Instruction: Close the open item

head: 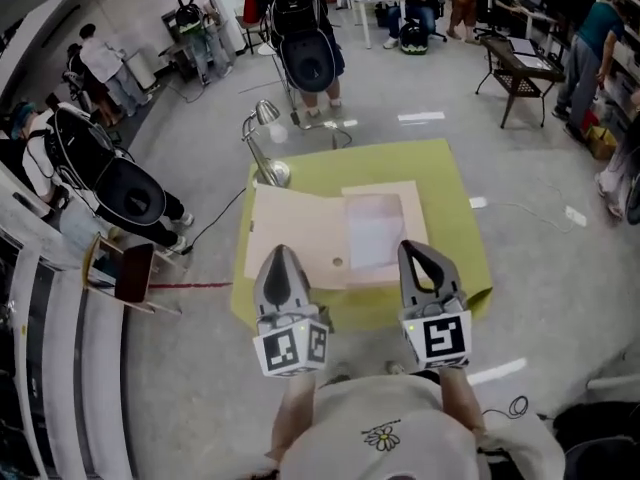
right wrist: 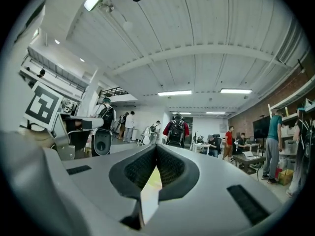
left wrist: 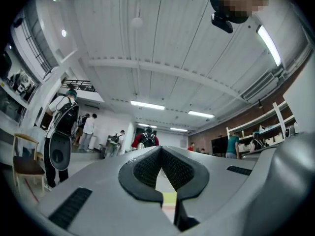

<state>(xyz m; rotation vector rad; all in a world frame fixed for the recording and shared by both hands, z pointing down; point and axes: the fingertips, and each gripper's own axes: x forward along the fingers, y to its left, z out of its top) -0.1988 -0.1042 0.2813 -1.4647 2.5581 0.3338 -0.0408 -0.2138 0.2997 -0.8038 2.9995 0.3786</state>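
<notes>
Off to the left, a person (head: 70, 168) wearing a black pack stands on the grey floor. Nearer the table, a wooden chair (head: 128, 276) with a dark red seat stands by a red line on the floor. A dark cable (head: 215, 218) runs across the floor toward the yellow-green table (head: 455, 203).

On the table's far left corner stands a silver desk lamp (head: 264, 140). Its round base is just beside the far left corner of the folder (head: 295, 230). Nothing lies on top of the folder.

The beige folder lies open and flat in the middle of the table, with its left flap spread out bare. Its right half holds a pale sheet (head: 375, 230). A small hole shows near the fold.

The left gripper (head: 283, 255) is held over the near edge of the folder's left flap. In its own view its jaws (left wrist: 161, 148) are clenched tip to tip on nothing. The right gripper (head: 411, 249) hangs over the folder's near right corner, and its jaws (right wrist: 156, 147) are likewise pressed together and empty. I cannot tell whether either one touches the folder.

Beyond the table another person (head: 305, 43) with a black pack stands facing away. To the right is a dark desk (head: 522, 68), with more people along the wall.
</notes>
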